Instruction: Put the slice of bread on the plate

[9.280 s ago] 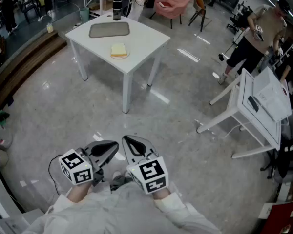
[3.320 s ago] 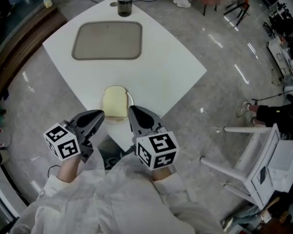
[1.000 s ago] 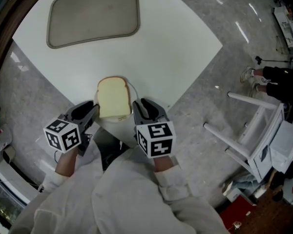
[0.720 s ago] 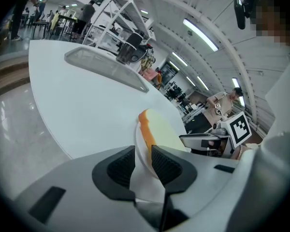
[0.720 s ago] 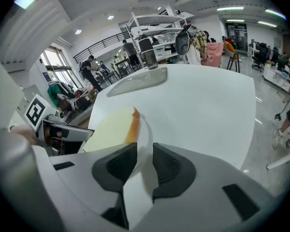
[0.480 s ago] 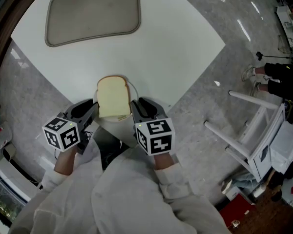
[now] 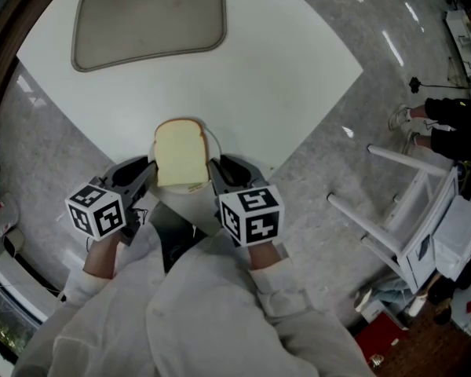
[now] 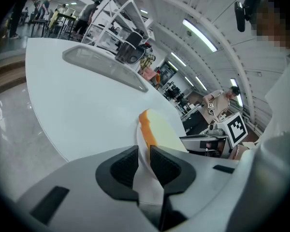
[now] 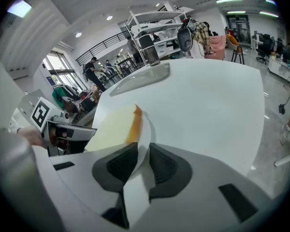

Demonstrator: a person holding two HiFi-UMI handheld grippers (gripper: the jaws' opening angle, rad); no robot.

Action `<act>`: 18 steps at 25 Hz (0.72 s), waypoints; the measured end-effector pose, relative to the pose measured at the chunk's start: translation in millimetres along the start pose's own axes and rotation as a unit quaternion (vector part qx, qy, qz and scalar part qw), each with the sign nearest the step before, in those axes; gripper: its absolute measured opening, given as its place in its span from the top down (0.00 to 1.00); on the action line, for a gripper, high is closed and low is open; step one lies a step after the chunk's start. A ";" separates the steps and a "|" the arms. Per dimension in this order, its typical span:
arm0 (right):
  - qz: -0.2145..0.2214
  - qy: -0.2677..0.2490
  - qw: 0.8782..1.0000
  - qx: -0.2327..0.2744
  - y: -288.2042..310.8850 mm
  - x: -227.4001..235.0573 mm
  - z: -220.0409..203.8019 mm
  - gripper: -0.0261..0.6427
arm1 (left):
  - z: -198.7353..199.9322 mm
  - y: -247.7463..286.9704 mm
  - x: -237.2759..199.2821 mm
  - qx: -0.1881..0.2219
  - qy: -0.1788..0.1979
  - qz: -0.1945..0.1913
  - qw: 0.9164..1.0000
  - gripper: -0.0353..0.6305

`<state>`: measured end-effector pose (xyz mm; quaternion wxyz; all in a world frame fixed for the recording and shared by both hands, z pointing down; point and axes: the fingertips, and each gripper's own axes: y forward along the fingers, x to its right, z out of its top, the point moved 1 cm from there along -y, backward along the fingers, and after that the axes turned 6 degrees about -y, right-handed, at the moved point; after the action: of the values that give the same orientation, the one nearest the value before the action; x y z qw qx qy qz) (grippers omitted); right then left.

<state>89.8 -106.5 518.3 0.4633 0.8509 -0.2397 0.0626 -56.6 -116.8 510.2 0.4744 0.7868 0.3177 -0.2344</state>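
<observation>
The pale slice of bread (image 7: 179, 153) with a tan crust is located flat on the round white plate (image 7: 173, 196), covering most of its surface. The plate is positioned at the near corner of the white square tabletop (image 7: 282, 53), with its near edge projecting past that corner.

The left claw (image 7: 145, 167) is closed on the left rim of the plate. In the left gripper view, the thin white rim (image 8: 145, 178) is seen pinched between the two dark pads of the left claw (image 8: 144, 158), with the crust of the bread (image 8: 159, 129) just beyond the pads.

The right claw (image 7: 217, 167) is closed on the opposite rim. In the right gripper view, the rim (image 9: 144, 134) is clamped between the pads of the right claw (image 9: 142, 161), and the bread (image 9: 116, 127) is just beside them, not gripped.

Whether the plate is resting on the tabletop or raised slightly above it cannot be confirmed from these views.

A grey rounded rectangular tray (image 7: 147, 18) is located at the far side of the tabletop, well apart from the plate.
</observation>
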 end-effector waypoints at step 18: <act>-0.013 0.034 0.999 -0.016 -0.5 -1.4 6.8 0.85 | 5.8 0.0 0.2 -0.012 -0.004 0.015 1.000 0.83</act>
<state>88.1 -111.4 513.7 0.4852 0.8440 -0.2134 0.0819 -56.9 -121.9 507.5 0.4882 0.7847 0.3074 -0.2265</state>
